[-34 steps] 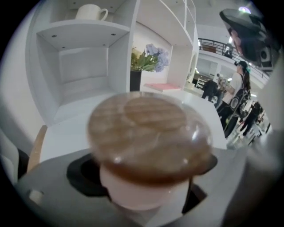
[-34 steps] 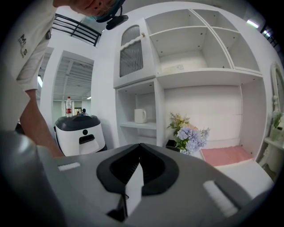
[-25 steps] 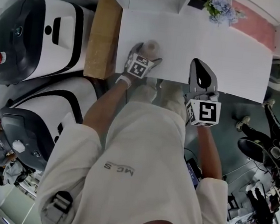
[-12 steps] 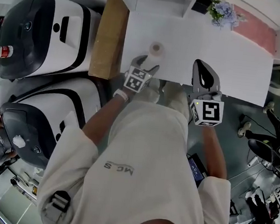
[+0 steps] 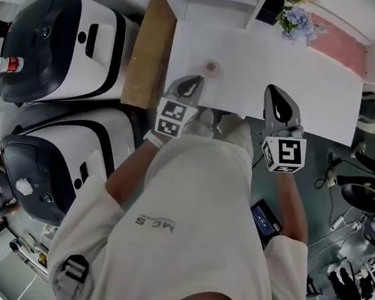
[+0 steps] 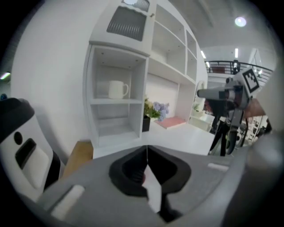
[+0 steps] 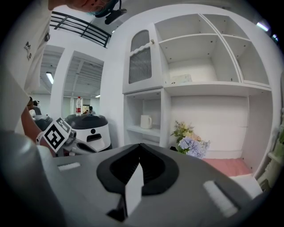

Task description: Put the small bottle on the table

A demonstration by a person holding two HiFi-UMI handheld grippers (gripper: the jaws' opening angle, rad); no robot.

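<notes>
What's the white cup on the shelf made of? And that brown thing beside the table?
The cup looks like glazed ceramic: smooth, plain white, thick handle; plastic is possible. The brown board looks like bare wood, matte tan; it could be cardboard.

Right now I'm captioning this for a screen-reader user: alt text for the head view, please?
A small bottle stands untouched on the white table, seen from above, just beyond the left gripper, whose jaws are closing together empty. The right gripper, shut, is over the table's near edge further right.
</notes>
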